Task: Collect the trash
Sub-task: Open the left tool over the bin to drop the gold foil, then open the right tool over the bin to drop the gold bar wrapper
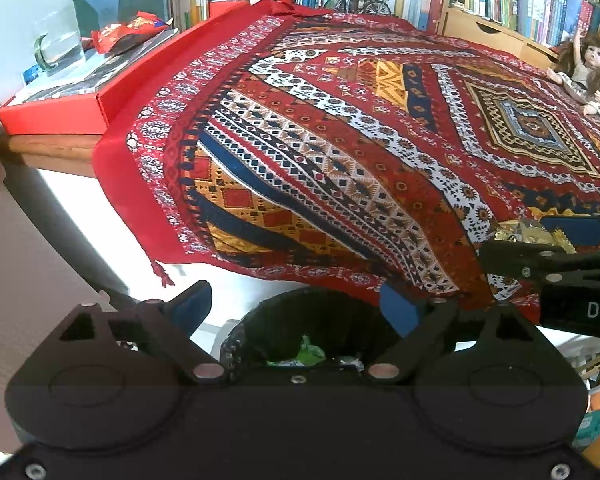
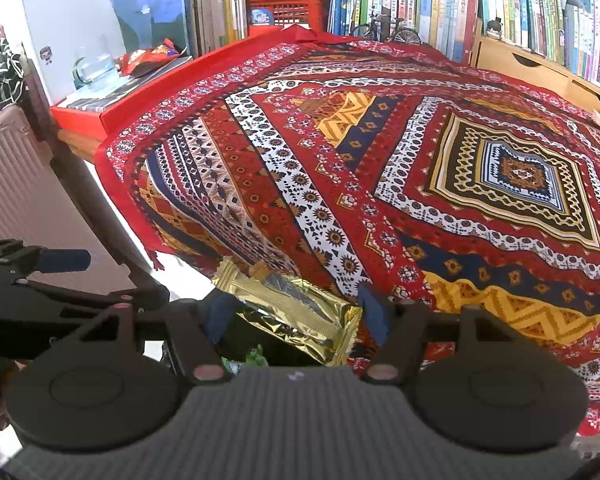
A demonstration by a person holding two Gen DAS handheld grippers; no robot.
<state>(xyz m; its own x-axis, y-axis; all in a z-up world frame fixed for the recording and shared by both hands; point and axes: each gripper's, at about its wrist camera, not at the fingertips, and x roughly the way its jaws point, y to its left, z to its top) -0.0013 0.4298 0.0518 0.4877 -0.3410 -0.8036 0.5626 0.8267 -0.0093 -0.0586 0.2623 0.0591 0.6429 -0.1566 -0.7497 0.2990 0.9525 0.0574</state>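
Note:
In the left wrist view my left gripper (image 1: 296, 306) stands open and empty above a black-lined trash bin (image 1: 244, 340) on the floor by the table edge. Green trash (image 1: 311, 350) lies inside the bin. A crumpled gold foil wrapper (image 2: 296, 312) spans the gap between the blue pads of my right gripper (image 2: 297, 314), which is shut on it at the table's near edge. The same gold wrapper (image 1: 516, 232) and right gripper (image 1: 556, 240) show at the right of the left wrist view. One blue-padded finger (image 2: 64, 261) of the left gripper shows at the far left of the right wrist view.
A red patterned cloth (image 2: 380, 184) covers the table. A red box (image 1: 60, 116) with books, a glass vase (image 1: 56, 44) and a red snack packet (image 1: 128, 34) sits at the far left. A doll (image 1: 584, 68) and bookshelves (image 2: 460, 4) stand behind. A pink suitcase (image 2: 12, 184) stands left.

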